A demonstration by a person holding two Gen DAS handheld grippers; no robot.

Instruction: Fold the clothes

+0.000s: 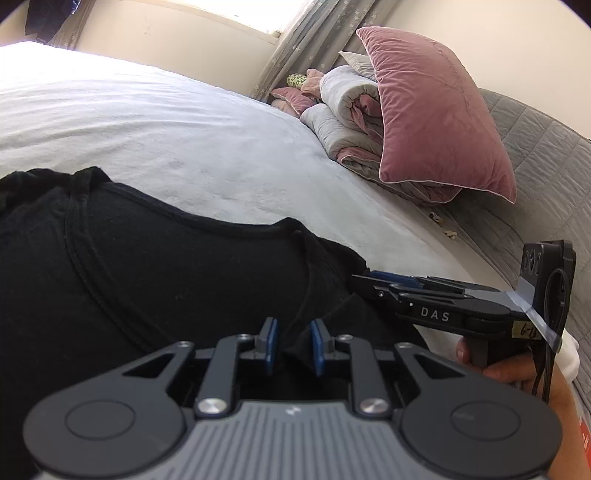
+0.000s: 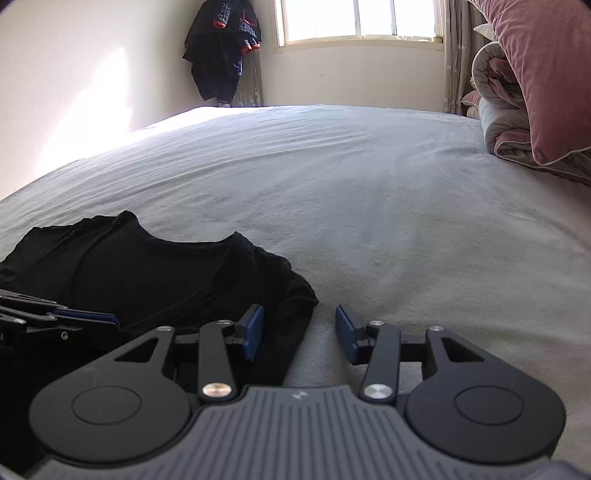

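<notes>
A black T-shirt [image 1: 166, 266] lies on the pale grey bed sheet [image 1: 184, 129], its neckline facing away. It also shows in the right wrist view [image 2: 147, 269] at the lower left. My left gripper [image 1: 293, 345] hovers low over the shirt's near part, its blue pads apart with a ridge of black cloth between them, not clamped. My right gripper [image 2: 300, 330] is open at the shirt's right edge, one pad over the sleeve, one over bare sheet. The right gripper also shows in the left wrist view [image 1: 373, 284], and the left gripper in the right wrist view [image 2: 88, 319].
A pink pillow [image 1: 436, 122] leans on a rolled grey and pink duvet [image 1: 347, 118] at the bed's right end, against a quilted grey headboard [image 1: 546, 155]. Dark clothes [image 2: 221, 48] hang in the far corner beside a window [image 2: 354, 22]. The sheet [image 2: 369, 192] stretches ahead.
</notes>
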